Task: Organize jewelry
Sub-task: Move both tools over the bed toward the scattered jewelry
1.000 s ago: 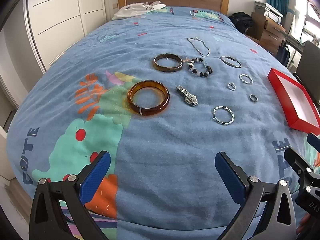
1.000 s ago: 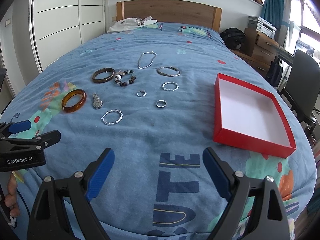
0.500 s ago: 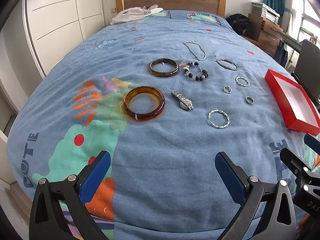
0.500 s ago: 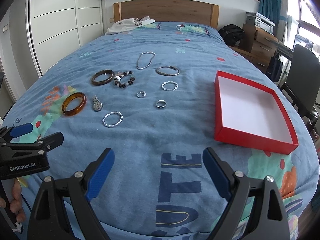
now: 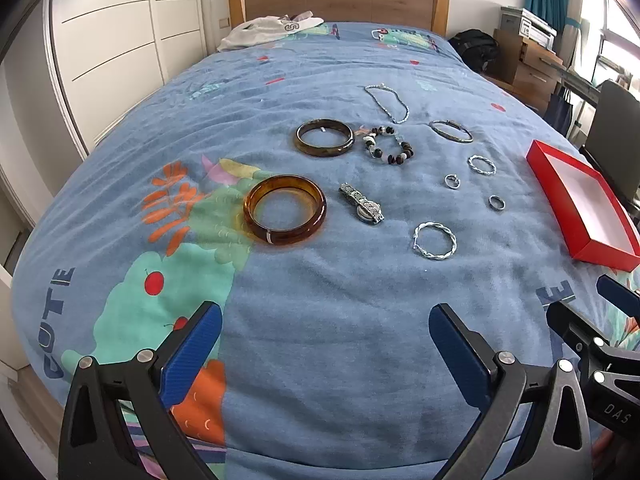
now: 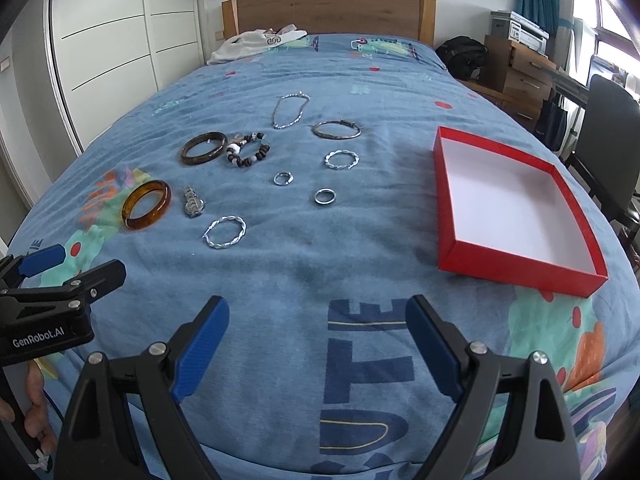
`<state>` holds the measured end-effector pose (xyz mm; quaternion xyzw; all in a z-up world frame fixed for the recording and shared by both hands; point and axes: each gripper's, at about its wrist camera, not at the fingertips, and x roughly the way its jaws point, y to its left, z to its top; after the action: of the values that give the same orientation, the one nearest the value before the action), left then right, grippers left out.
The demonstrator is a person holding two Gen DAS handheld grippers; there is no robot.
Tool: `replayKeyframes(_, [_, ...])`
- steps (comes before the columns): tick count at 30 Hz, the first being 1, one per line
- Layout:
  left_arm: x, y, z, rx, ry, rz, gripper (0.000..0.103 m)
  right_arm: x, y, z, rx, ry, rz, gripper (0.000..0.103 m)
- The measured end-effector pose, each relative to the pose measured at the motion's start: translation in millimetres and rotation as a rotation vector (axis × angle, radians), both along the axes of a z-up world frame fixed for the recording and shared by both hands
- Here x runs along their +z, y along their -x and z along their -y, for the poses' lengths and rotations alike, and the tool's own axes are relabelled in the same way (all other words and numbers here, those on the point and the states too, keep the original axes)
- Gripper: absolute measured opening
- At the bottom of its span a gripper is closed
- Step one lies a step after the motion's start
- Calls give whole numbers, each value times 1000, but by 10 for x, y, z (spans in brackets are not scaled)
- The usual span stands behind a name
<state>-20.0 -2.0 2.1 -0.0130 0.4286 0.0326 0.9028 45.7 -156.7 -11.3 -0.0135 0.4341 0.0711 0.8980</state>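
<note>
Jewelry lies spread on a blue bedspread. An amber bangle [image 5: 285,215] [image 6: 146,204], a dark bangle [image 5: 325,143], a beaded bracelet [image 5: 388,149], a watch [image 5: 362,209], a twisted silver hoop [image 5: 435,235] [image 6: 224,232], several small rings [image 6: 324,196] and a chain necklace [image 5: 387,103] lie there. An empty red box [image 6: 516,268] [image 5: 560,208] sits to the right. My left gripper [image 5: 325,344] is open and empty, short of the amber bangle. My right gripper [image 6: 317,340] is open and empty, near the bed's front edge.
White clothing [image 6: 256,42] lies by the wooden headboard [image 6: 328,12]. White wardrobe doors [image 5: 120,40] stand left of the bed. A black bag [image 6: 462,54], wooden drawers [image 6: 520,80] and a dark chair [image 6: 612,152] stand to the right.
Both grippers have pulled back and up a little, so the jewelry and the box look slightly farther off. Nothing on the bed has moved. Both stay open.
</note>
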Motion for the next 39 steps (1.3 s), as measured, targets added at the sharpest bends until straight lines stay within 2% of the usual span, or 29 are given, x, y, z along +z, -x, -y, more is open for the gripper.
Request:
replayKeyframes(19, [-80,-97,-20,7,10,-21,102,38,-76,74,-20,-4,18,91])
replayKeyframes(29, [-148,-218,26,-14,-13,-73,102,40,-150,89,-20,1,31,91])
replayKeyframes(39, [-214,-306,11,-21,-26,-88,102,-17,-285,129,-28,32,4,91])
